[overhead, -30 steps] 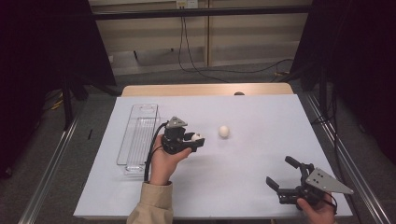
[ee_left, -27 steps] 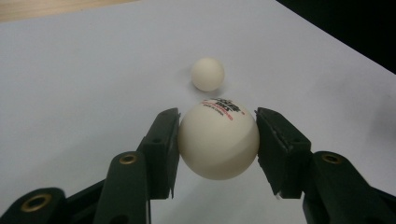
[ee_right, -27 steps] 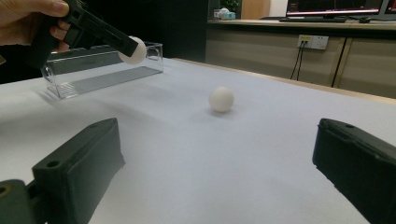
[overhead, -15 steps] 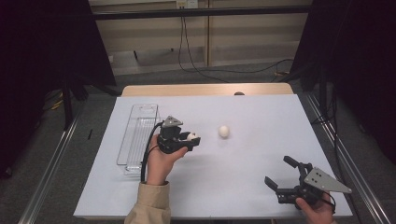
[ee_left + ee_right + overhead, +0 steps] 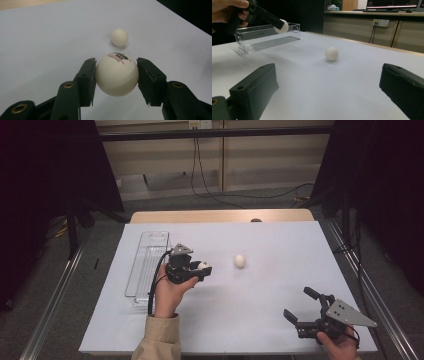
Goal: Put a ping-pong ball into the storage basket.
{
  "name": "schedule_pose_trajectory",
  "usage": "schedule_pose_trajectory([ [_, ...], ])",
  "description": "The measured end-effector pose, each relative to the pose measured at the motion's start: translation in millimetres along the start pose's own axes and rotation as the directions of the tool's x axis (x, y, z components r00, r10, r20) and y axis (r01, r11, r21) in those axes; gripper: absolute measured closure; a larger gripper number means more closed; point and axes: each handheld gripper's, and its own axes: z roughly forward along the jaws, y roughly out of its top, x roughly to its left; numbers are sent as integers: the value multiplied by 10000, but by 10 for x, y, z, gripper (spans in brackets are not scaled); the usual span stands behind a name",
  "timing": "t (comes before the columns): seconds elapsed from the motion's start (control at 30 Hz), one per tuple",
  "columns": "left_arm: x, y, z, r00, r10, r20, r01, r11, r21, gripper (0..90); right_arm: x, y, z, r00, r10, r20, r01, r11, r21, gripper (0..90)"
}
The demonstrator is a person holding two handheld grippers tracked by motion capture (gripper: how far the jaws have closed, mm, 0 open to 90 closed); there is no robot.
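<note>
Left hand-held gripper (image 5: pixel 116 75) clamped one ping-pong ball (image 5: pixel 117 74); I judged half remained: second ball (image 5: pixel 240 261) at three o'clock, clear tray (image 5: pixel 145 265) unfilled.

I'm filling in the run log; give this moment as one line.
left gripper: shut on held ball, above table | right gripper: open, empty | second ball: on table | clear tray: left

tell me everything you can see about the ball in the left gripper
The ball is a small, smooth, matte cream-white sphere, like a table tennis ball, with small red and black print near its top. It is clamped between the two black jaws of the left gripper, one pad pressing each side, and held off the white table, beside the clear tray. Nothing else touches it.
</note>
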Motion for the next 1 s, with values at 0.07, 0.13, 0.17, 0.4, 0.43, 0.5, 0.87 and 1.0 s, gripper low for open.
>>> schedule_pose_trajectory([
  [0.07,16,-1,-10,10000,15,-13,-15,10000,-2,511,-2,0,1,10000,-5,3,5,10000,-2,10],
  [0.13,26,-4,-22,10000,-48,-27,48,10000,-20,511,1,0,4,10000,-23,-5,23,10000,-9,10],
  [0.17,29,-5,-26,10000,-58,-48,58,10000,-37,511,3,1,5,10000,-21,-24,21,10000,-18,10],
  [0.4,51,-7,-55,9998,-165,-126,164,9998,-115,511,8,2,9,10000,-22,-44,22,10000,-3,10],
  [0.43,54,-6,-59,9998,-173,-103,172,9998,-107,511,8,2,9,10000,-22,-51,22,10000,-3,11],
  [0.5,64,-6,-69,9998,-156,-110,155,9998,-88,511,8,3,8,10000,-53,-62,53,10000,-8,11],
  [0.87,124,-13,-143,9990,-372,-242,366,9991,-234,511,12,4,10,9999,-42,-92,42,10000,2,11],
  [1.0,152,-15,-183,9985,-402,-358,393,9988,-281,511,9,4,10,9999,-54,-88,53,10000,-24,12],
])
